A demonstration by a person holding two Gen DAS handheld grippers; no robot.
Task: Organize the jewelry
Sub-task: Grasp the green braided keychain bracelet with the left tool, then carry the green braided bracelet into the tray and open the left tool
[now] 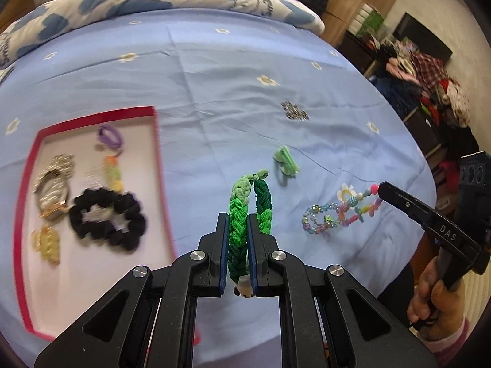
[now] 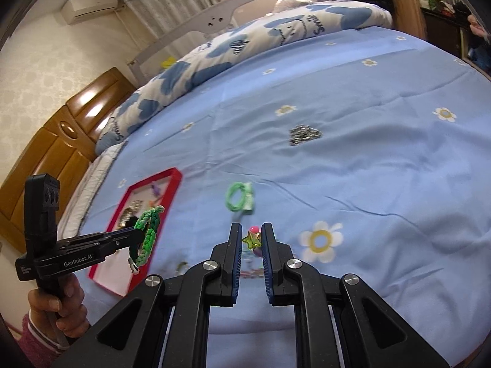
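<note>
My left gripper (image 1: 238, 219) is shut on a green braided bracelet (image 1: 239, 211) and holds it above the blue bedsheet, right of the red-rimmed tray (image 1: 158, 153); it also shows in the right wrist view (image 2: 148, 233). The tray holds a black scrunchie (image 1: 107, 217), a purple hair tie (image 1: 110, 135), a metal bracelet (image 1: 53, 184) and other pieces. My right gripper (image 2: 251, 236) is open, its fingers on either side of a colourful bead bracelet (image 2: 252, 240), which also shows in the left wrist view (image 1: 340, 214). A light green hair tie (image 2: 239, 197) lies beyond it.
A silver sparkly piece (image 2: 303, 133) lies farther out on the sheet. A folded blue-and-white quilt (image 2: 245, 40) runs along the far side of the bed. Cluttered shelves with clothes (image 1: 429, 86) stand to the right of the bed.
</note>
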